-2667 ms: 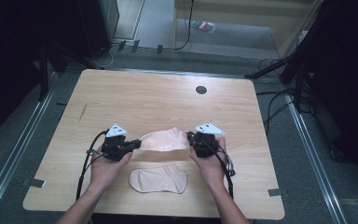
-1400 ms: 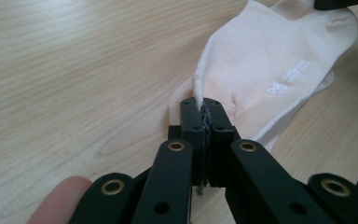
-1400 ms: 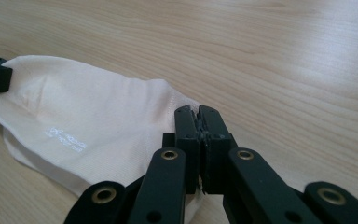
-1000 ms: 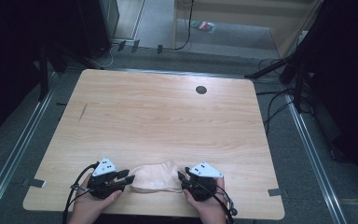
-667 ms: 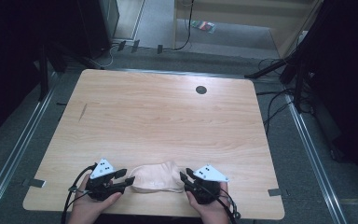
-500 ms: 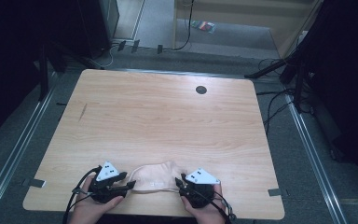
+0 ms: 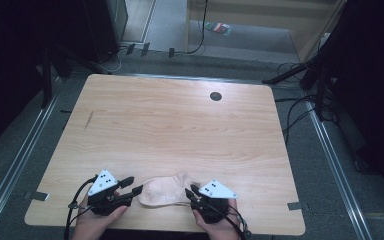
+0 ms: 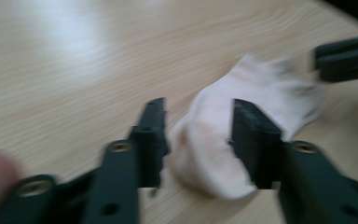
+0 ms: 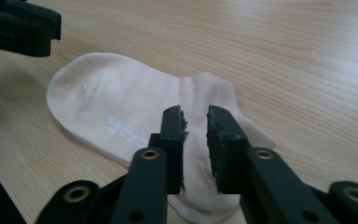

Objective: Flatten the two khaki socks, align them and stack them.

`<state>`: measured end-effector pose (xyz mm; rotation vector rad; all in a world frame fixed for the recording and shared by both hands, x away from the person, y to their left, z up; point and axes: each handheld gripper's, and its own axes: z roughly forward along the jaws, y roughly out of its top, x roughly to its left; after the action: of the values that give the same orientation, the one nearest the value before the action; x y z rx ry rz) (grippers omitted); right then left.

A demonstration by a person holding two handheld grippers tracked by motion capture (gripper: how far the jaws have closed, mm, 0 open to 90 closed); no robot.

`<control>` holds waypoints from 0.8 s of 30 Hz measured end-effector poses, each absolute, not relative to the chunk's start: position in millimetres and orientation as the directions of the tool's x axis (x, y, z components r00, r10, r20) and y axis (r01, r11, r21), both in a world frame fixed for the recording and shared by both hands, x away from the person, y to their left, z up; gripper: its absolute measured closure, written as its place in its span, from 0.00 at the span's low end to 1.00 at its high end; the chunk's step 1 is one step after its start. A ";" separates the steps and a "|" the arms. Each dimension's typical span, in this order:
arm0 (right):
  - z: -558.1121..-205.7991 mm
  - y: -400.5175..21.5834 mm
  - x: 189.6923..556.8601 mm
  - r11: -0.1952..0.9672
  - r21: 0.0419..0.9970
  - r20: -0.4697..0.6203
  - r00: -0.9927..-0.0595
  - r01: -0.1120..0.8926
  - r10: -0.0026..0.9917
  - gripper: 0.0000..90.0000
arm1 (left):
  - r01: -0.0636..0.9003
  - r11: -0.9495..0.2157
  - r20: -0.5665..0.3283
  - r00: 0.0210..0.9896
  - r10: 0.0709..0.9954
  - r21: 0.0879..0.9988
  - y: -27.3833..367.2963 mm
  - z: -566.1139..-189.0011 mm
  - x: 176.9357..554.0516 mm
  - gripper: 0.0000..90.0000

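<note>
pale sock (image 7: 162, 192) lies between left gripper (image 7: 132, 187), jaws spread, and right gripper (image 7: 192, 192), closing, narrow gap.

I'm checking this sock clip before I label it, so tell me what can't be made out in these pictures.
- Left gripper view: motion blur smears the sock, so whether the pads touch it is unclear.
- Right gripper view: its jaws cover the cuff end, hiding whether fabric is pinched.
- High view: the person's hands are cut off by the bottom edge; whether the sock is one or two stacked is too small to tell.
</note>
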<state>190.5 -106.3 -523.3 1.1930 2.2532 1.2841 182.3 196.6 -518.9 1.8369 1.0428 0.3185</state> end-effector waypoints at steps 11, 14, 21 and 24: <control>-543.1 -95.2 197.9 0.343 0.760 0.096 -0.617 0.552 0.781 0.95 | 0.556 -0.364 -0.087 0.625 0.776 0.748 174.5 -542.3 183.8 0.68; -545.8 -99.8 197.0 0.342 0.747 0.101 -0.605 0.570 0.790 0.94 | 0.551 -0.391 -0.085 0.650 0.755 0.737 175.4 -545.5 183.9 0.59; -546.7 -104.9 197.7 0.336 0.742 0.116 -0.605 0.581 0.788 0.91 | 0.526 -0.462 -0.042 0.691 0.722 0.714 167.8 -548.2 179.5 0.32; -546.8 -103.9 196.9 0.348 0.742 0.100 -0.608 0.572 0.788 0.90 | 0.527 -0.475 -0.029 0.690 0.723 0.705 164.6 -548.2 179.7 0.28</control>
<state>196.9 -103.9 -546.8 1.2147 2.3385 1.1171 179.7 164.6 -548.2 2.1891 0.9527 0.3561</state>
